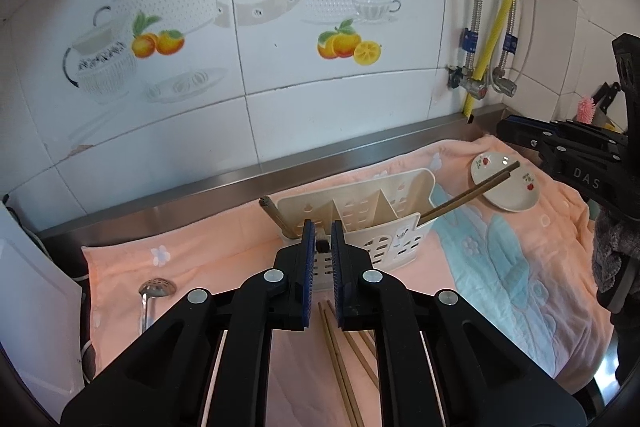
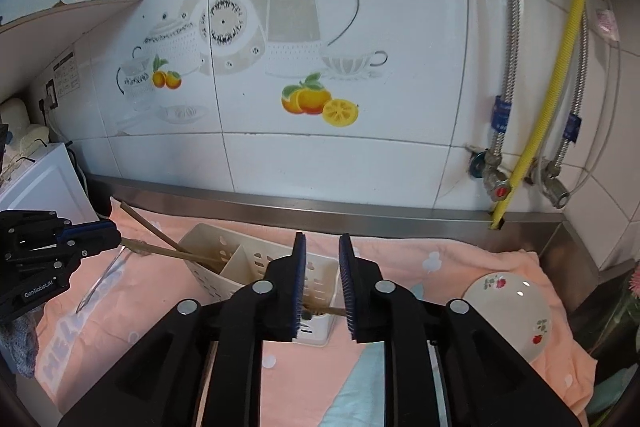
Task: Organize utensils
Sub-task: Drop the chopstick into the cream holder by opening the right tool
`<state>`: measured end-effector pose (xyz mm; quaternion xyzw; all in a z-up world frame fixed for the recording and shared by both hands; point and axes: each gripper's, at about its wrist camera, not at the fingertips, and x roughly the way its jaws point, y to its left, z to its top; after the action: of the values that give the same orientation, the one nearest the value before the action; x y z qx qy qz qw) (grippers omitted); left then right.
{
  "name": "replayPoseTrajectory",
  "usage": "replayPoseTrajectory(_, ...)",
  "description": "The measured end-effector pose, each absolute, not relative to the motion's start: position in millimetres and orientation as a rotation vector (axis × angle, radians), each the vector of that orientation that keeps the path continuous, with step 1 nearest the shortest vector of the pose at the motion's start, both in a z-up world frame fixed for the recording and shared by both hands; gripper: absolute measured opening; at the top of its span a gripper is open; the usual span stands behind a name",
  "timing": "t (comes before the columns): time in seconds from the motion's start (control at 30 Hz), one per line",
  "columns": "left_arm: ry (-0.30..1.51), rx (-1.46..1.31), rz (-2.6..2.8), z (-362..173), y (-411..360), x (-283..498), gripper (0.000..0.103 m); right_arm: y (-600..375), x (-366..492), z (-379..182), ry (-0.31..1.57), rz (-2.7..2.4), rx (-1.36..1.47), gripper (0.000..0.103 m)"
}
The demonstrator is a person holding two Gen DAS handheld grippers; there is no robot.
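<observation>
A cream slotted caddy (image 1: 404, 187) (image 2: 208, 233) stands on the peach towel (image 1: 200, 259). My left gripper (image 1: 322, 225) (image 2: 116, 231) is at the caddy's left end. It is shut on the dark end of a brown chopstick (image 2: 172, 254) that slants down into the left compartment. Another stick (image 1: 274, 215) leans out to the left. A chopstick pair (image 1: 468, 195) rests in the right compartment and leans toward the plate (image 1: 516, 197). My right gripper (image 2: 322, 237) (image 1: 504, 127) hovers over that pair, open, with the sticks (image 2: 330, 311) crossing below its pads. Several loose chopsticks (image 1: 344, 359) lie under my left gripper.
A steel slotted ladle (image 1: 157, 287) lies on the towel at the left. The flowered plate (image 2: 516, 311) sits at the right. A steel upstand (image 2: 360, 211) runs along the tiled wall, with valves and hoses (image 1: 476, 83) at the corner. A white appliance (image 2: 44, 179) stands at the far left.
</observation>
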<state>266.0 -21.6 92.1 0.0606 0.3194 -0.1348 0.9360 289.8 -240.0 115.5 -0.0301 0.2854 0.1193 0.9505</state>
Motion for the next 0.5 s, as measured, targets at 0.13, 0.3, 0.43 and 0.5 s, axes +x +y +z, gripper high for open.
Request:
replayPoseTrajectory(0.13,0.626,0.127,-0.266,96.5,-20.3,252.0,0.014,-241.5,270.3,124.4,0.542,0.232,-0.079,0.025)
replayPoseTrajectory(0.3,0.590,0.135,-0.250,100.5,-18.2,229.1,0.021,-242.7,241.7,130.5,0.505,0.239,-0.083,0.034)
replayPoseTrajectory(0.43,0.565,0.142,-0.234,99.4,-15.1,211.6,0.029,-241.7,219.4,130.4,0.483,0.242,-0.089,0.038)
replayPoseTrajectory(0.5,0.558,0.139,-0.226,97.6,-13.1,204.2,0.033,-241.9,211.0,128.2,0.480,0.249,-0.084,0.040)
